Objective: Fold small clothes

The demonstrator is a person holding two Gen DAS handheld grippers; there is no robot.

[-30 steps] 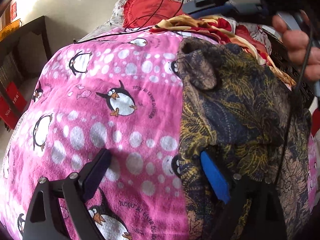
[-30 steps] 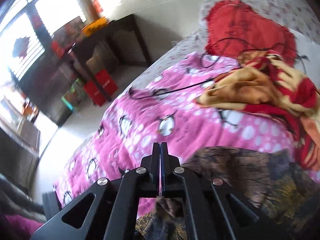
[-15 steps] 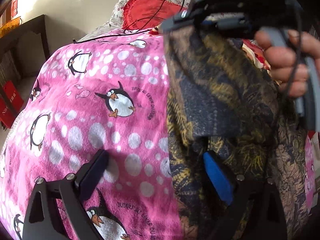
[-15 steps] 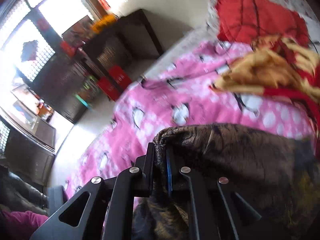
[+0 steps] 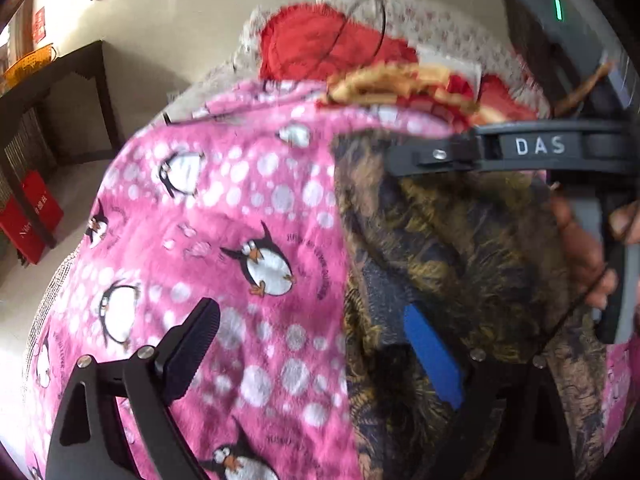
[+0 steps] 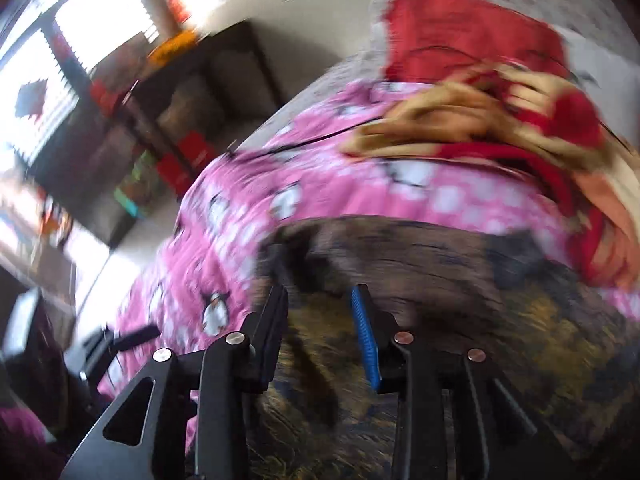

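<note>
A dark garment with a gold floral print lies folded over on the pink penguin blanket. My left gripper stands open and wide: its blue-padded finger is over the garment's left edge, the other over the blanket. My right gripper hovers over the garment's far edge, held by a hand. In the right wrist view, which is blurred, the right gripper has its jaws opening above the garment. The cloth lies beneath and between the fingers, and the pads do not press on it.
A red heart-shaped cushion and a crumpled yellow-and-red cloth lie at the far end of the bed. A black cable crosses the blanket. A dark table and red boxes stand on the floor at left.
The right gripper, shut on the garment's far edge, carried it over toward the near side and then parted its jaws, letting the cloth drop. The left gripper stayed open and rose a little.
</note>
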